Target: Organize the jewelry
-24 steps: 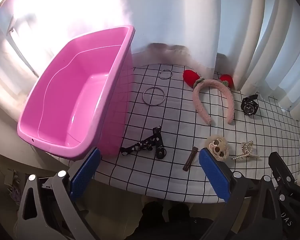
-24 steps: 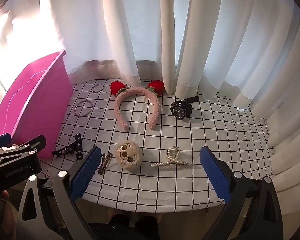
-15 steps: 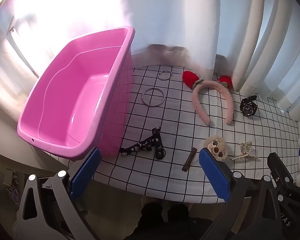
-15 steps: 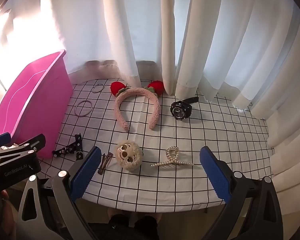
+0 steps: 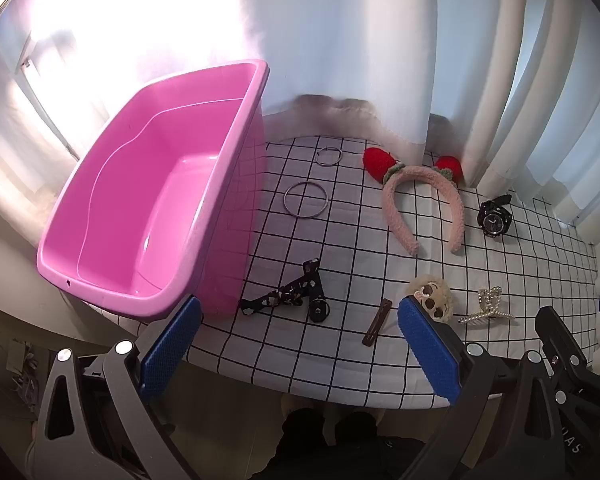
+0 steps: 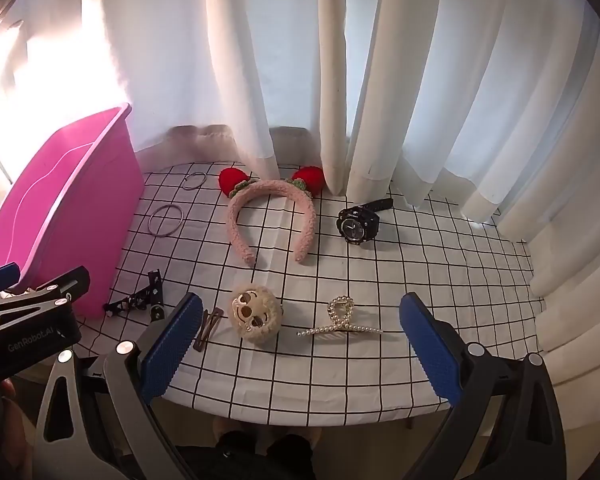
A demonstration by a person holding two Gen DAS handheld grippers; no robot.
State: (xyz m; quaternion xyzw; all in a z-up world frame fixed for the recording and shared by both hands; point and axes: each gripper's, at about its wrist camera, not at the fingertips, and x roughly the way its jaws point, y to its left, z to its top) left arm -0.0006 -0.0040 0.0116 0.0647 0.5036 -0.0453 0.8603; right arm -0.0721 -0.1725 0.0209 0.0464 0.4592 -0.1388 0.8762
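A: What jewelry lies on the surface (image 6: 440, 280)?

B: In the right wrist view, a fuzzy pink headband (image 6: 271, 220) with two red strawberries sits at centre, open end toward the camera. Right of it is a black watch (image 6: 358, 222). Lower down are a plush clip (image 6: 256, 314) with a face and a pearl clip (image 6: 342, 322), with a brown barrette (image 6: 207, 329) to their left. Two metal rings (image 6: 165, 220) lie at upper left, near the pink bin (image 6: 60, 216). A black patterned strap (image 6: 140, 300) lies just beside the bin's near corner.

A: The fingers?

B: Both pairs are spread wide and hold nothing. The right gripper (image 6: 300, 352) frames the two clips; the left gripper (image 5: 296, 344) frames the strap and barrette, with the bin (image 5: 148, 200) at left showing nothing inside.

A: Any change from a moment ago?

B: Little. In the left wrist view everything has slid slightly toward the upper left; the right view barely differs.

A: Anything unclear?

B: The plush clip is partly behind the left gripper's right finger (image 5: 428, 344). The bin is cut off at the right view's left edge.
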